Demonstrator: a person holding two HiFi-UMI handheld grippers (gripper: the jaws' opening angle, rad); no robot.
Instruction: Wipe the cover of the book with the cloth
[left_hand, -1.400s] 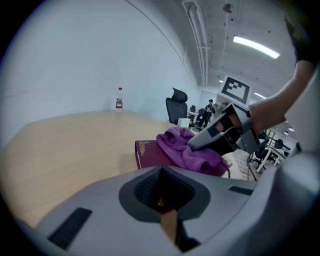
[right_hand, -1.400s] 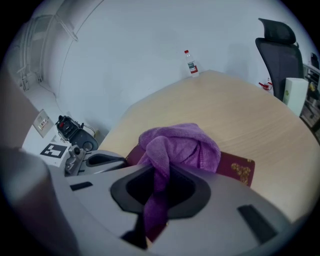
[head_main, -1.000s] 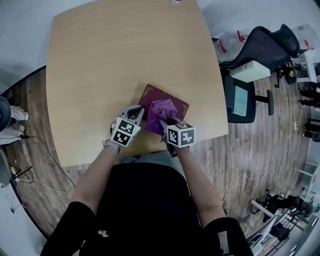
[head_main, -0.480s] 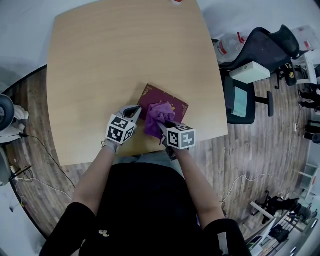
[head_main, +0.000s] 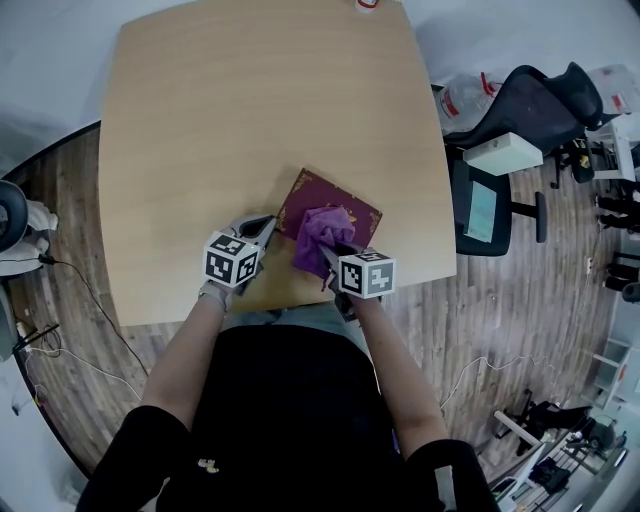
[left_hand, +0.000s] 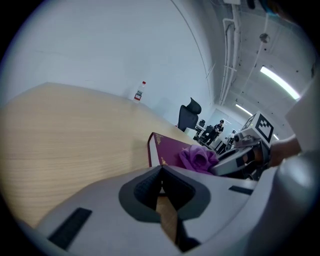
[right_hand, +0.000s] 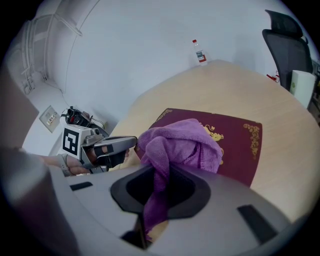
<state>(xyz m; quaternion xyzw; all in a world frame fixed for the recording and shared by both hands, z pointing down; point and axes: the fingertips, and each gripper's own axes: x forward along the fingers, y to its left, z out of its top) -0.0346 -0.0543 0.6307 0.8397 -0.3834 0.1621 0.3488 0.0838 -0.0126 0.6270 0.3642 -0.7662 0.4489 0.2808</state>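
From the head view, the book (head_main: 334, 199) lies at an angle near the near edge of the table (head_main: 250, 100), toward its right-hand corner. The cloth (head_main: 320, 236) sits bunched on the near half of the cover. My right gripper (head_main: 328, 253) comes in from the near edge behind it. My left gripper (head_main: 268, 224) is just beside the book's left corner, and I cannot tell whether it touches.

In the left gripper view the jaws are pressed together with nothing between them. The book's spine edge is just ahead, so nothing pins it down.

In the right gripper view the jaws are clamped on a hanging fold of the cloth, with the rest heaped on the cover in a loose wad.

My worry is the book. With no hold on it, I judge a firm stroke could slide or spin it toward the nearby table edge. The cloth is also caught by only a narrow fold, so a hard drag might pull it free, or the wad might roll and skip the gilt corners.

A bottle (right_hand: 199, 52) stands at the far edge and an office chair (head_main: 530, 100) sits off the right side. Both are well apart from the book. Only my left gripper is close enough to block the wiping path.
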